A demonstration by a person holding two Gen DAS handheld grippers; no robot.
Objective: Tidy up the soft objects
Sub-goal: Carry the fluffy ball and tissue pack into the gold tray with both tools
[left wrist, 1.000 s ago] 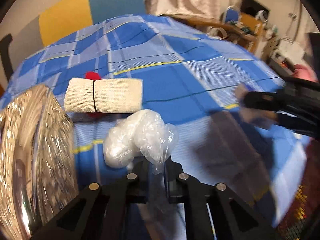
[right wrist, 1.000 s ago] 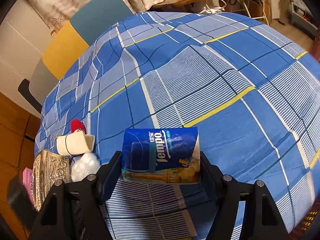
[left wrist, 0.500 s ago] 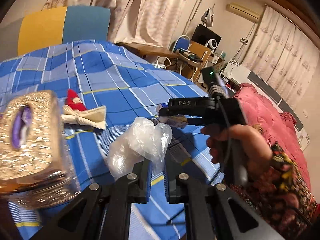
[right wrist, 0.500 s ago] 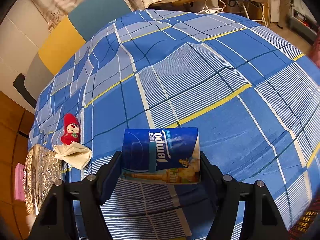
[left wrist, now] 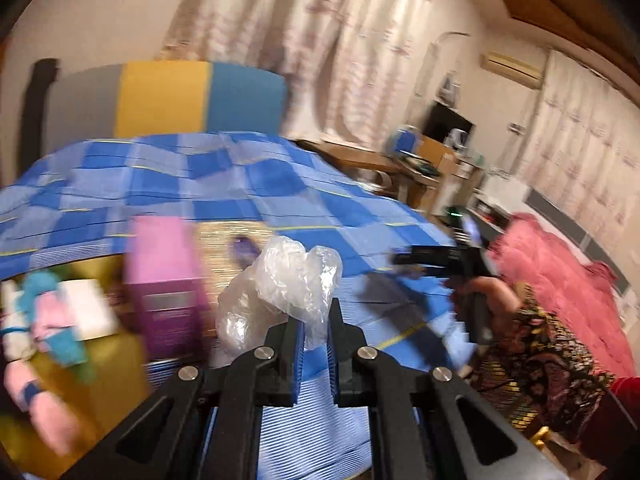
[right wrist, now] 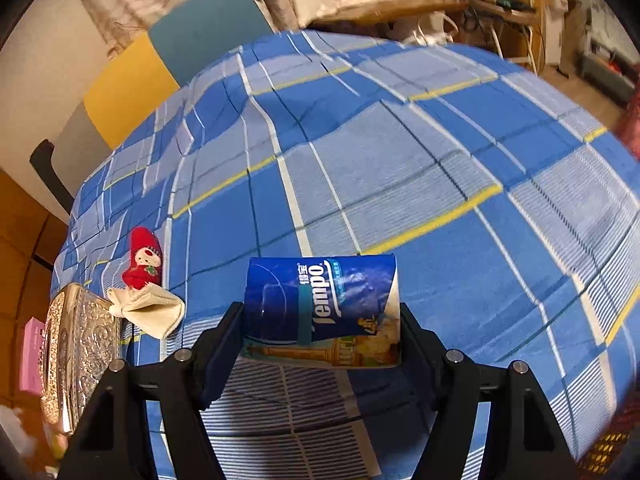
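Left tool (left wrist: 311, 334) is pinched tight on a crumpled clear plastic bag (left wrist: 280, 280), carried in the air; feather-light and slippery, so a bunched fold is the spot to grab. Right tool (right wrist: 322, 322) clamps a blue Tempo tissue pack (right wrist: 322, 312) by its ends above the blue checked cloth (right wrist: 400, 168); soft, squashes easily. Further off: a cream rolled cloth (right wrist: 150, 312), a red plush doll (right wrist: 144, 258), and what's probably an ornate golden tissue box (right wrist: 78, 352), though it's blurry.

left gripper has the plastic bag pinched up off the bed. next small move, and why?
Probably carry the crumpled plastic bag on toward the yellow area at left holding socks, then lower it. The left gripper is shut on the bag, which hangs clear of the blue checked cover, not yet over that pile.
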